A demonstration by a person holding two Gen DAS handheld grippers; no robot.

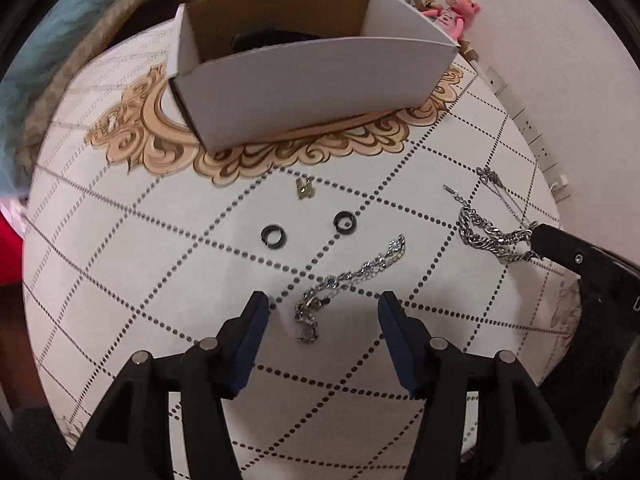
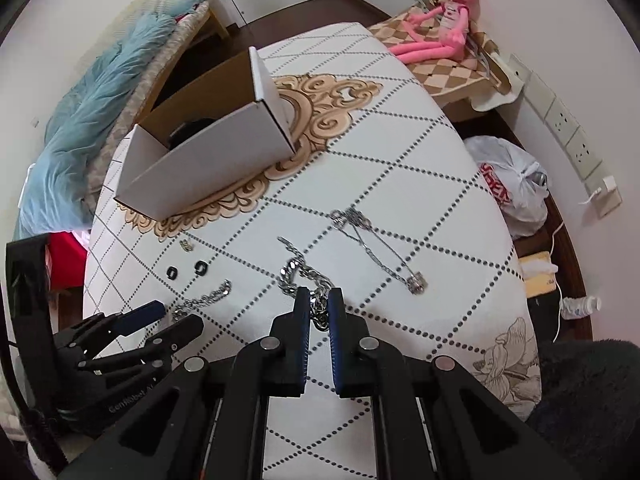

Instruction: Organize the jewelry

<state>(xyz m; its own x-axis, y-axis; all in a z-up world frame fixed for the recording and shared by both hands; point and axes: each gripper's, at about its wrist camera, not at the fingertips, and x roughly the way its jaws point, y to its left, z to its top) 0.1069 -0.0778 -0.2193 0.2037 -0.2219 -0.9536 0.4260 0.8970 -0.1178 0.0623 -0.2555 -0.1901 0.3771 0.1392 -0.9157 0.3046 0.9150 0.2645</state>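
On the white dotted table point(image 1: 160, 264) my left gripper point(image 1: 325, 302) stands open. A thin silver bracelet point(image 1: 360, 270) lies on the surface between its blue pads point(image 1: 252, 328), which stay clear of it. Beyond it are two black rings point(image 1: 272, 235) point(image 1: 345, 222) and a small gold piece point(image 1: 305, 188). A white cardboard box point(image 1: 312, 80) stands open behind them. In the right wrist view my right gripper point(image 2: 319, 298) is shut on a chunky silver chain point(image 2: 304, 274). A fine necklace point(image 2: 376, 252) with a pendant lies to its right. The left gripper point(image 2: 160, 320) shows at lower left.
Something dark point(image 2: 192, 128) lies inside the box. A pink plush toy point(image 2: 440, 24) sits on a checked side table at the back right. A plastic bag point(image 2: 512, 188) and wall sockets point(image 2: 572, 132) are off the table's right edge. A blue blanket point(image 2: 80, 120) lies left.
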